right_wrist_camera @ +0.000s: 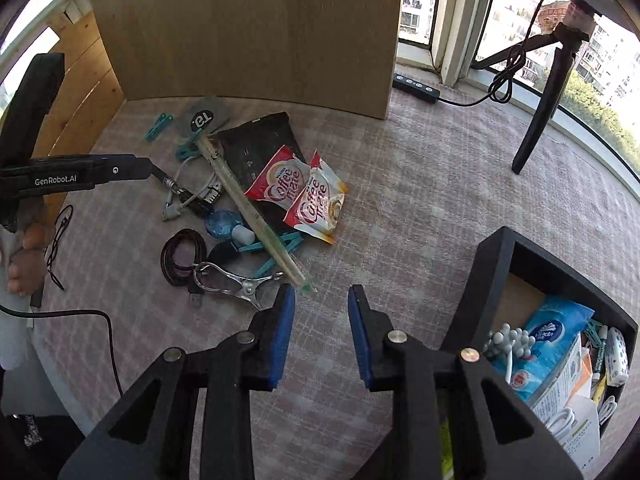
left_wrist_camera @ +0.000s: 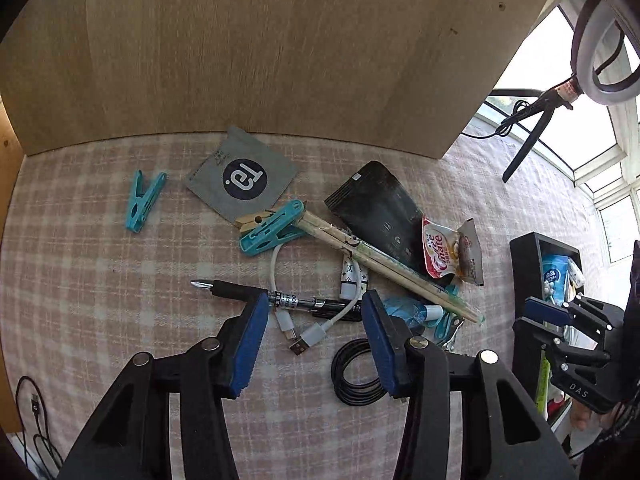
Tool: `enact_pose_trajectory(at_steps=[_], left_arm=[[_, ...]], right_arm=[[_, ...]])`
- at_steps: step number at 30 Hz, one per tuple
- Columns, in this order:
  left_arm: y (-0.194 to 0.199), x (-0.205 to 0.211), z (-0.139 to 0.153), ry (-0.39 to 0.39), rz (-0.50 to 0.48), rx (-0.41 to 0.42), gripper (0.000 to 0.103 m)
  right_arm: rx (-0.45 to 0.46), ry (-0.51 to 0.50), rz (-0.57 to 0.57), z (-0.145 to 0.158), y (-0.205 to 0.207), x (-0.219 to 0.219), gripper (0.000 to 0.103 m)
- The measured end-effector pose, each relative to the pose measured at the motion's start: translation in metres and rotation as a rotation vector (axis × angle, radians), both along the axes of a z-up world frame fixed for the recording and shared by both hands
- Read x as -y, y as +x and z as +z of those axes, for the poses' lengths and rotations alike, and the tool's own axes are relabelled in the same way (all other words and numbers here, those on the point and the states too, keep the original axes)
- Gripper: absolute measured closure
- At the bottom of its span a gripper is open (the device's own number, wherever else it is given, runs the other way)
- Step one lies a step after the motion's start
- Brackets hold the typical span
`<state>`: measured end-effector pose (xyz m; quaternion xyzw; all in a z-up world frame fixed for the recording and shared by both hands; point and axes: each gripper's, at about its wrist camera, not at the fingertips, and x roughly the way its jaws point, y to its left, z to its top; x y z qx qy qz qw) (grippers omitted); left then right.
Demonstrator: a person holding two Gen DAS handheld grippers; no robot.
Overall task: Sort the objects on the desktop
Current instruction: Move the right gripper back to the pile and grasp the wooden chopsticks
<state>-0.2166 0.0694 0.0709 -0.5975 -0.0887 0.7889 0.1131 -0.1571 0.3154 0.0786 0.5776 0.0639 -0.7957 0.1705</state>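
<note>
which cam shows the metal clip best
The right wrist view: the metal clip lies in full sight beside the coiled black cable, handles and jaws clear. In the left wrist view only a sliver of it peeks out behind the left gripper's finger.

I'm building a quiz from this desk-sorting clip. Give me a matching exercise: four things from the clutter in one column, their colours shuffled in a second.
Things:
1. lone clothes peg
2. coiled cable
3. square pouch with round logo
4. short charging cable

Colours:
A. white
B. grey
C. teal
D. black

Pairs: 1-C, 2-D, 3-B, 4-A
</note>
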Motion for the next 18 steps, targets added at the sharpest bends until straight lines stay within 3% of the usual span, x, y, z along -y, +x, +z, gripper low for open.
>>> enact_pose_trajectory(at_steps=[8, 18], left_arm=[[-0.029, -0.01, -0.025, 0.054, 0.074, 0.071, 0.058], [-0.049, -0.027, -0.05, 0.103, 0.13, 0.143, 0.058]], right_arm=[[0.041, 0.031, 0.086, -0.028, -0.022, 0.028, 0.076], [0.065, 0.039, 0.098, -0.045, -0.036, 0.032, 0.079]])
